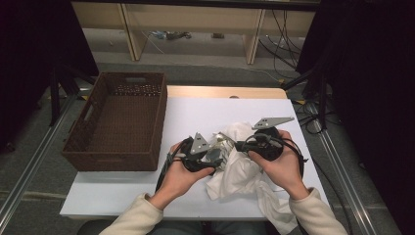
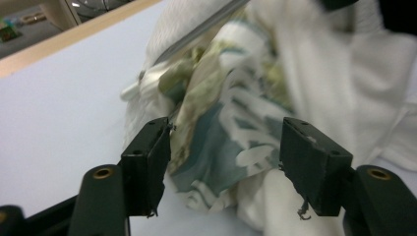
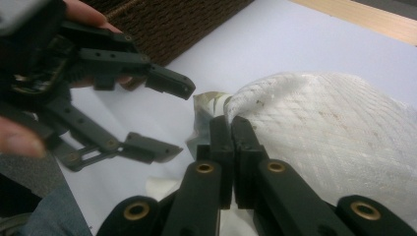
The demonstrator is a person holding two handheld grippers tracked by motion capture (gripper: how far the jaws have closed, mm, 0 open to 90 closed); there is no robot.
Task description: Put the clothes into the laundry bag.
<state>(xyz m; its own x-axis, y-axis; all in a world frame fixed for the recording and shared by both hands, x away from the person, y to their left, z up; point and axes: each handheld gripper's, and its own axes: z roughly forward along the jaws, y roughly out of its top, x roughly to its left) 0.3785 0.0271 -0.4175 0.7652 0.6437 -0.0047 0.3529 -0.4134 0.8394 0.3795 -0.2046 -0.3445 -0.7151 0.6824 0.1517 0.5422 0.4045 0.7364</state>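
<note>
So I'm at the white table, which takes up most of the space in front of me. On its left side sits a big brown wicker basket, right at the table's edge and well apart from what I'm working on.

The main thing is the white garment, a crumpled heap on the table just in front of me, between my two hands and trailing toward the near edge on my right. It has a woven, waffle-like texture up close, and there's a printed patch on it in teal, olive and cream.

My right tongs are clenched tight on an edge of that white fabric, jaws pressed together with the cloth pinched between them.

My left tongs are let go: jaws standing wide apart, with the printed patch lying in the gap but neither pad pressing on it. From the right gripper view you can see them spread open just beside the cloth, near the basket's corner.
</note>
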